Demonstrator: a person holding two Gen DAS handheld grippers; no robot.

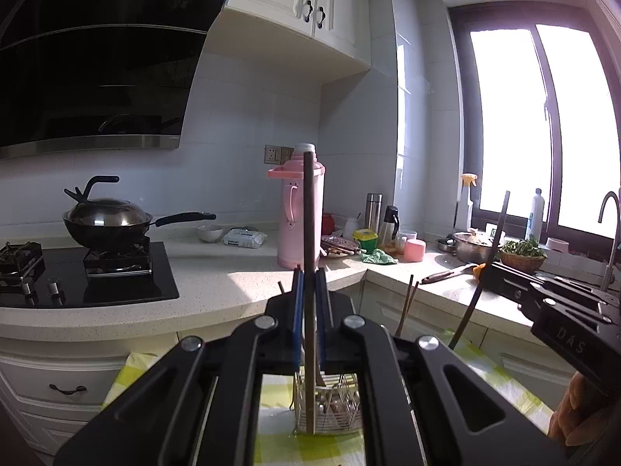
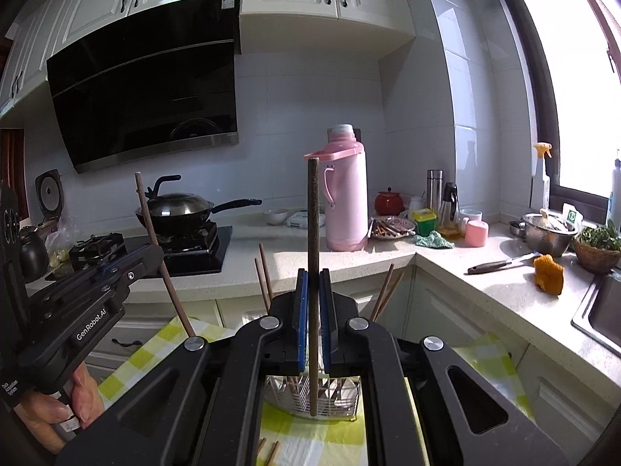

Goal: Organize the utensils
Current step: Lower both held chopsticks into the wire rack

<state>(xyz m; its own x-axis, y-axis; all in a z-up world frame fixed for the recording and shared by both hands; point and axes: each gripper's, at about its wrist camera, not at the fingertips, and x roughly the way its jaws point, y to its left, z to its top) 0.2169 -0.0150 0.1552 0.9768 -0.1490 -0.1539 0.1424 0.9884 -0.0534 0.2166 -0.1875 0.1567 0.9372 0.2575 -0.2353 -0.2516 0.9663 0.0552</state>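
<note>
A: Kitchen counter (image 2: 349,268) runs along the far side, with a pink flask (image 2: 345,194) on it. Near us, a checked cloth (image 2: 310,439) lies on the table, and a wire holder (image 2: 314,396) stands on it.

B: And the grippers?

A: Left gripper (image 1: 309,283) is clamped on one brown chopstick (image 1: 309,272), held upright. The right gripper (image 2: 313,283) is clamped on another chopstick (image 2: 313,272) in the same way. Both lower tips hang over the holder, I think a little above it.

B: So how to do this step well?

A: I judge they should keep each stick vertical and bring it down straight into the holder, beside the sticks (image 2: 386,291) which already lean there. Open the jaws only when the tip is inside, otherwise it may fall on the cloth, where loose sticks (image 2: 268,452) lie.
</note>
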